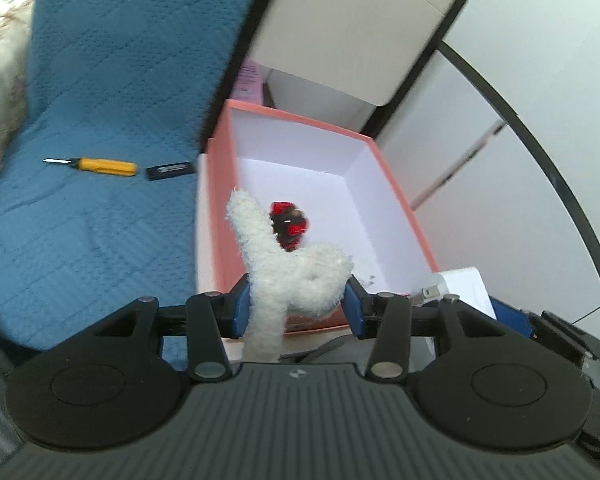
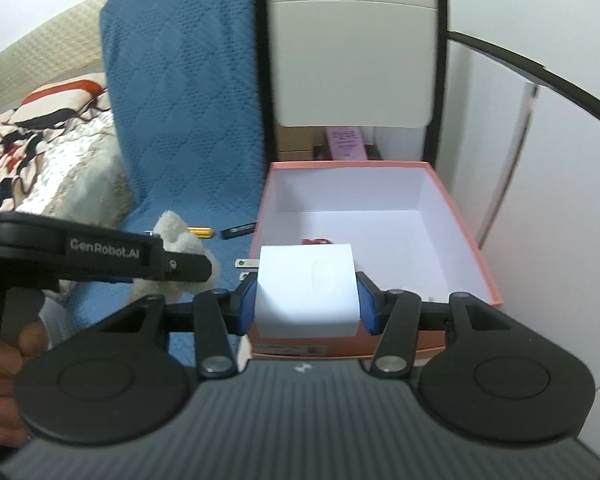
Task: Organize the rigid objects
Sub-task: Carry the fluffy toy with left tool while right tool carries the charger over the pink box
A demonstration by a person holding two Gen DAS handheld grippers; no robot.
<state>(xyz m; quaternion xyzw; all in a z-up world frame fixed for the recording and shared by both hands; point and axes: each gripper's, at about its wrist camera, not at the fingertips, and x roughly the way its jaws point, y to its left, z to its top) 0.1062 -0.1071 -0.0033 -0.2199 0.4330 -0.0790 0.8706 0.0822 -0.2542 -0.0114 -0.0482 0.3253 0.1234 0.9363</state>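
White plush toy (image 1: 292, 280) sits pinched between the left gripper's (image 1: 296, 308) blue pads, its long body upright, base hidden behind the gripper. The right gripper (image 2: 306, 300) clamps a white charger block (image 2: 306, 292), prongs pointing left. Beyond, a pink box (image 1: 396, 200) holds a blurred red-and-black object (image 1: 290, 224). Farther left, on the blue quilt (image 1: 100, 80), a yellow knife (image 1: 96, 165) lies lengthwise beside a black stick (image 1: 168, 170).

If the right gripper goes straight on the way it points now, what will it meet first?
Probably the open box: the right gripper, shut on a white charger, points down into it, likely at its white floor. Depth is unclear.
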